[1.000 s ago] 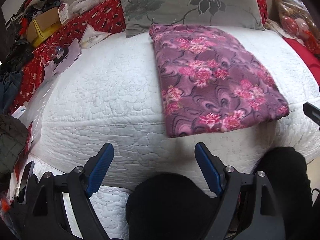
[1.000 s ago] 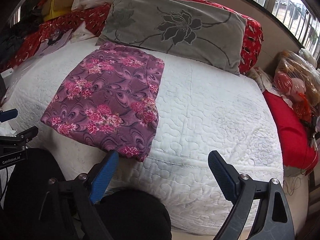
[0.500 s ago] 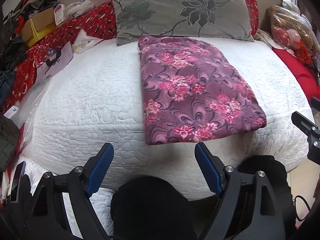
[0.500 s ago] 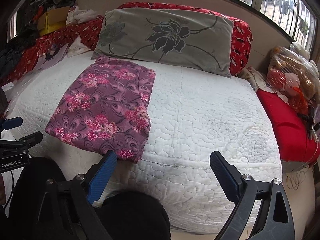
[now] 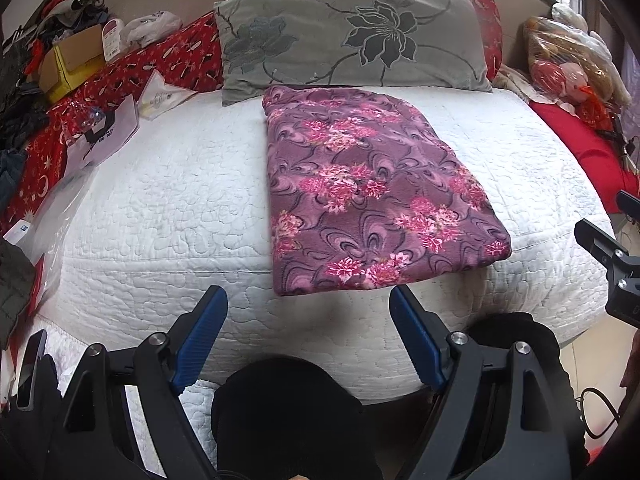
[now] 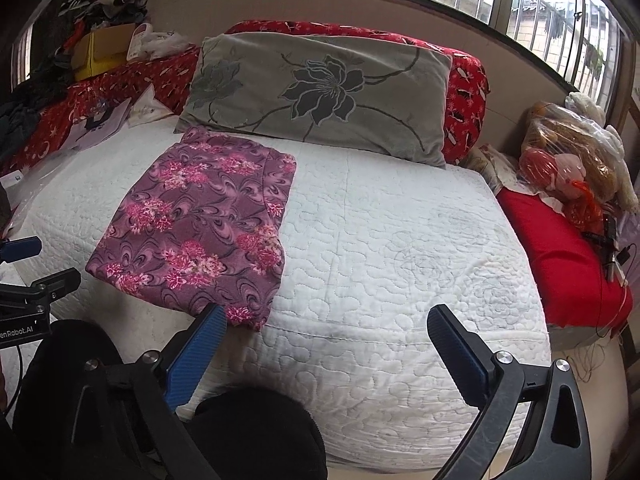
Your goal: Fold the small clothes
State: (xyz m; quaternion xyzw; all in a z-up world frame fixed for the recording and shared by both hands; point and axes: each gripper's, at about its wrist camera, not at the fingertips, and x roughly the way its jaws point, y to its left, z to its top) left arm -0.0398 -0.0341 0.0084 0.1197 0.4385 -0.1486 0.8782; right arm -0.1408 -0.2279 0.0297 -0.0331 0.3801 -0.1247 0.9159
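Note:
A purple garment with pink flowers [image 5: 360, 196] lies folded flat in a rectangle on the white quilted bed [image 5: 168, 208]; it also shows in the right wrist view [image 6: 204, 224]. My left gripper [image 5: 308, 308] is open and empty, held back from the garment's near edge, off the bed's front. My right gripper [image 6: 324, 328] is open and empty, to the right of the garment's near corner, above the bed's [image 6: 400, 240] front edge. Each gripper shows at the edge of the other's view.
A grey flowered pillow [image 5: 352, 44] lies behind the garment against a red cushion. Papers and plastic bags [image 5: 100, 132] lie at the bed's left side, with boxes and clothes beyond. A red cushion [image 6: 560, 252] and bagged toys [image 6: 568, 160] sit at the right. Dark-clothed knees are below both grippers.
Both grippers have drawn back and up from the bed, so the folded garment looks farther away and more centred. The garment has not moved. Both stay open.

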